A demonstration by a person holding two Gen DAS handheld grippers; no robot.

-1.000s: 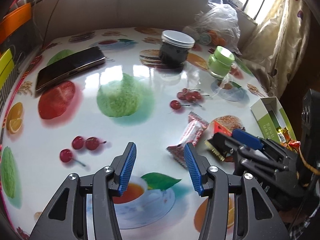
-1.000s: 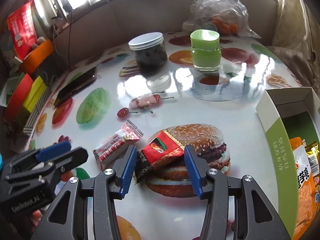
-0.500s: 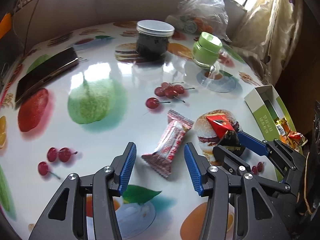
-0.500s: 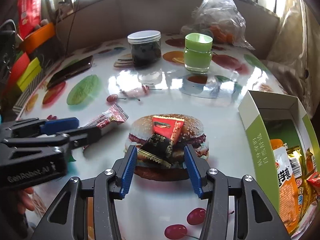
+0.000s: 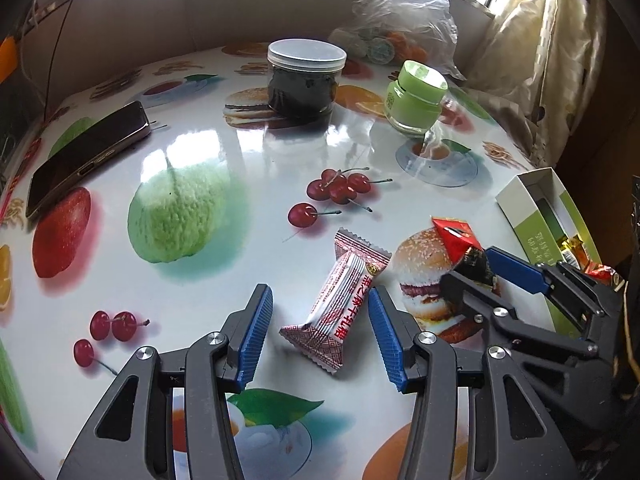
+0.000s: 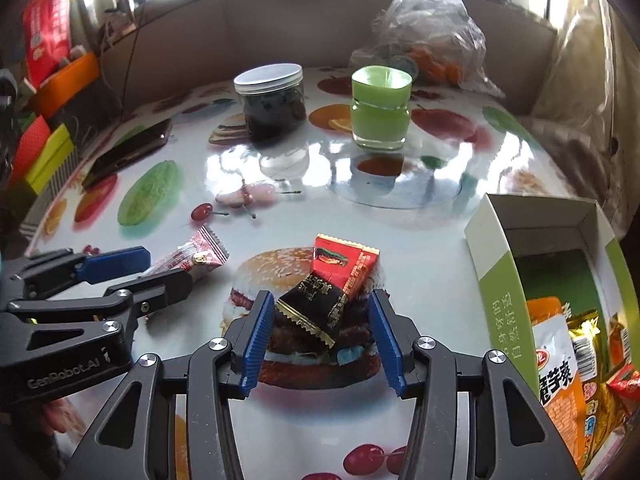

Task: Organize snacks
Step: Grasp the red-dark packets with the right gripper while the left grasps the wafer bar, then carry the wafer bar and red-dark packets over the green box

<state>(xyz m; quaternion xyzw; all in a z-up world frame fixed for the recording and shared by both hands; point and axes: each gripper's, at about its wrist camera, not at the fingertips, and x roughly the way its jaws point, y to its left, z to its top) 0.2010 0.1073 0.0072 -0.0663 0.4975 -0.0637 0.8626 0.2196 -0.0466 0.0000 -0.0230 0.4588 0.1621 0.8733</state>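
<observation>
Glossy fruit-and-burger printed oilcloth covers the table (image 5: 192,148), with a padded bench back and a curtained window behind it.

Low over this surface the left gripper (image 5: 320,332) stands with its blue-padded fingers spread wide. Between them lies a red-and-white snack bar (image 5: 340,304), flat on the cloth and angled away toward the right; neither pad touches it. In the right wrist view the same bar (image 6: 192,258) pokes out past the left gripper's (image 6: 132,272) tips.

Just to the right, the right gripper (image 6: 322,328) is also parted, its fingers on either side of a red-and-black snack packet (image 6: 332,288). The black end of the packet sits between the pads, the red end points away, and it rests on the printed burger. Whether the pads touch the wrapper cannot be told. From the left wrist view the right gripper (image 5: 472,276) reaches in from the right edge with the packet (image 5: 460,242) at its tips.

Right of that stands an open green-and-white box (image 6: 500,288), already holding several packets, orange and gold among them.

Farther back are a green jar (image 6: 380,110), a dark jar with a clear lid (image 6: 272,100), a phone (image 5: 84,156) lying at the left, and a crumpled plastic bag (image 5: 404,20) at the far edge.
</observation>
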